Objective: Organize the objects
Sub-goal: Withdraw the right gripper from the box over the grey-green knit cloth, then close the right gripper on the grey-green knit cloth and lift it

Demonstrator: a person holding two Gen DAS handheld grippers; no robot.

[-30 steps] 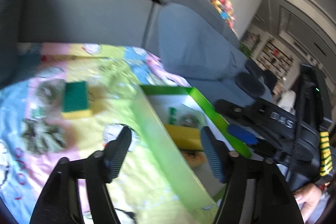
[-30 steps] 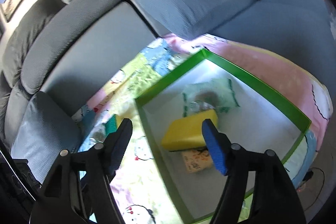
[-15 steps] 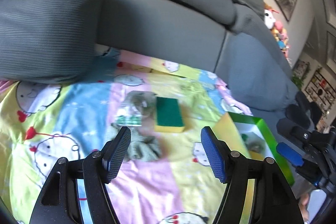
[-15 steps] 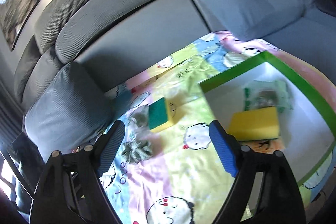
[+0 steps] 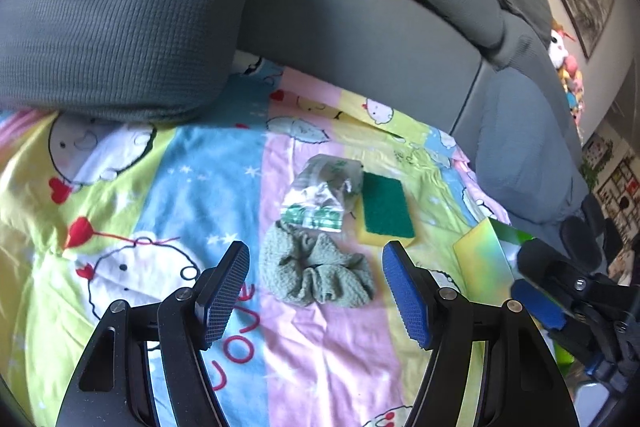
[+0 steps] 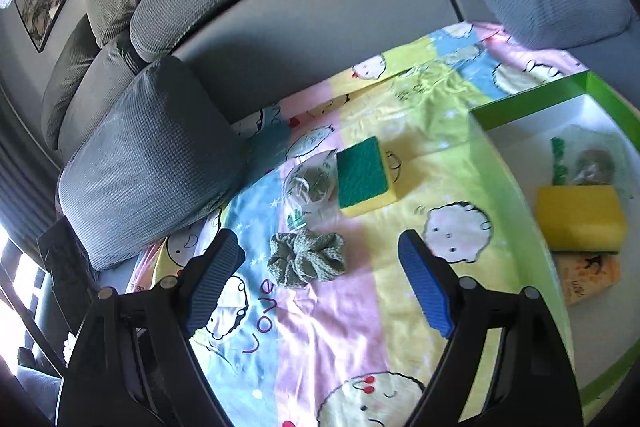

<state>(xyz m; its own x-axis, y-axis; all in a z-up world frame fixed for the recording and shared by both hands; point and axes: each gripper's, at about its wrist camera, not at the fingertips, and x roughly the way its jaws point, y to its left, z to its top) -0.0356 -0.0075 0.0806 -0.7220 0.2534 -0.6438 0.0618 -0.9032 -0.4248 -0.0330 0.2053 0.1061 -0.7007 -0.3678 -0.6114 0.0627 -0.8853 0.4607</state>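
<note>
Right wrist view shows the most: on the cartoon-print blanket (image 6: 328, 331) spread over the grey sofa (image 6: 320, 7) lie three loose things, namely one green scrunchie (image 6: 306, 259), one clear plastic bag (image 6: 310, 191) with something greenish inside, and one sponge (image 6: 364, 175) with its green scouring side up. Inside the green-rimmed box (image 6: 532, 99) at the right are three more things: a second sponge (image 6: 580, 217) with the yellow side up, a second plastic bag (image 6: 584, 163) behind it, and an orange printed packet (image 6: 588, 277) in front of it, partly under the sponge. The loose sponge lies flat, its long axis running away from the camera toward the sofa back, and the bag touches its left edge. The sponge in the box lies with its long axis across the view. The scrunchie is crumpled, just in front of the bag. One grey cushion (image 6: 152, 163) rests on the blanket at the left. The right tool (image 6: 320, 287) is wide open and holds nothing; the scrunchie is seen between its fingers, but whether they touch the blanket I cannot tell. In the left wrist view the left tool (image 5: 314, 291) is also wide open and empty, with the scrunchie (image 5: 316, 277) between its blue pads (image 5: 406, 295), and the bag (image 5: 320, 193) and the sponge (image 5: 386, 211) just beyond.
</note>
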